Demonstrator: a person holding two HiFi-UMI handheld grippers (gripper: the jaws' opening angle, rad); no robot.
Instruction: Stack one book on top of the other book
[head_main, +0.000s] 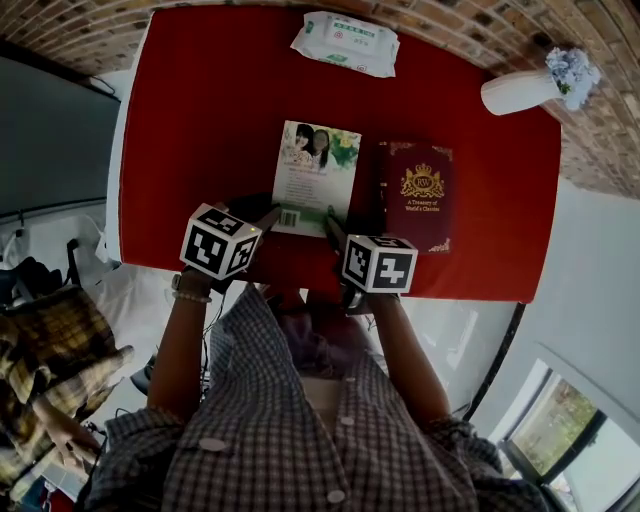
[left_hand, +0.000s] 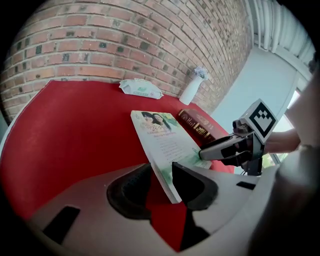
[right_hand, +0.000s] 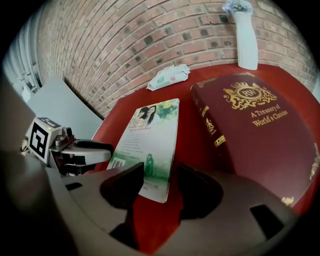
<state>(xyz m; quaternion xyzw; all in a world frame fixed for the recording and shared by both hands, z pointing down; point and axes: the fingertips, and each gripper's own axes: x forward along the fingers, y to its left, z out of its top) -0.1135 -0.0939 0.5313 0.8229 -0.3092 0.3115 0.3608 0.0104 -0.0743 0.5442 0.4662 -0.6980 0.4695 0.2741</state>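
A thin pale-green book (head_main: 315, 175) with a photo cover lies flat on the red table (head_main: 200, 120). To its right, apart from it, lies a dark red hardcover (head_main: 417, 195) with a gold crest. Both grippers are at the thin book's near edge. My left gripper (left_hand: 160, 184) is open, with the book's (left_hand: 161, 135) near left corner between its jaws and a gap showing. My right gripper (right_hand: 154, 192) is open too, around the book's (right_hand: 150, 132) near right corner. The hardcover (right_hand: 255, 125) lies just right of the right gripper.
A pack of wet wipes (head_main: 345, 42) lies at the table's far edge. A white vase (head_main: 515, 92) with pale flowers stands at the far right corner. A brick wall runs behind the table. The table's near edge is right under my hands.
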